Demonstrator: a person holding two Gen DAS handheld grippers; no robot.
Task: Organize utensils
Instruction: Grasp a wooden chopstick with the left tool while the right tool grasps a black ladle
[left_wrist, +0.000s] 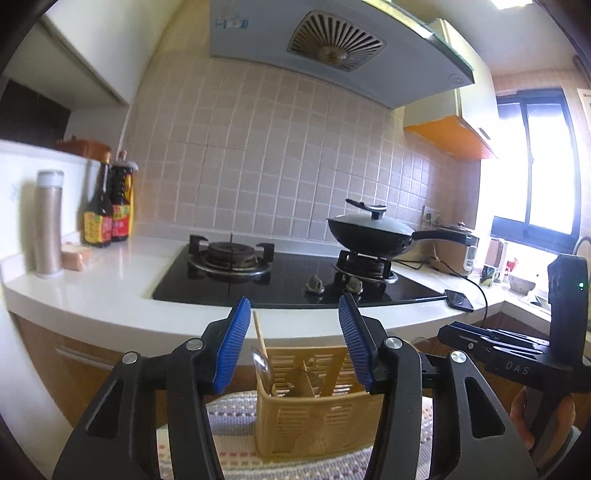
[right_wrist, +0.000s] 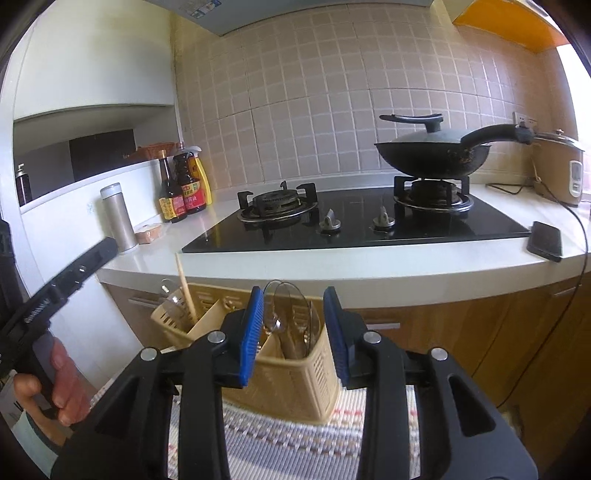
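Note:
A beige slotted utensil basket (left_wrist: 317, 424) stands on a woven striped mat (left_wrist: 236, 417) just below my left gripper (left_wrist: 293, 314), which is open and empty above it. The basket holds a wooden chopstick (left_wrist: 260, 334) and clear plastic spoons (left_wrist: 260, 365). In the right wrist view the basket (right_wrist: 295, 384) sits just beyond my right gripper (right_wrist: 293, 299), which is open and empty. Clear spoons (right_wrist: 291, 310) stand in its right compartment, a chopstick (right_wrist: 184, 288) in the left one. The other gripper shows at each view's edge.
A white counter (right_wrist: 155, 258) carries a black gas hob (right_wrist: 354, 221), a lidded wok (right_wrist: 432, 151), sauce bottles (right_wrist: 181, 188), a steel flask (right_wrist: 118, 218), a phone (right_wrist: 546, 240) on a cable and a rice cooker (right_wrist: 561, 170). Wooden cabinet fronts (right_wrist: 480, 332) are below.

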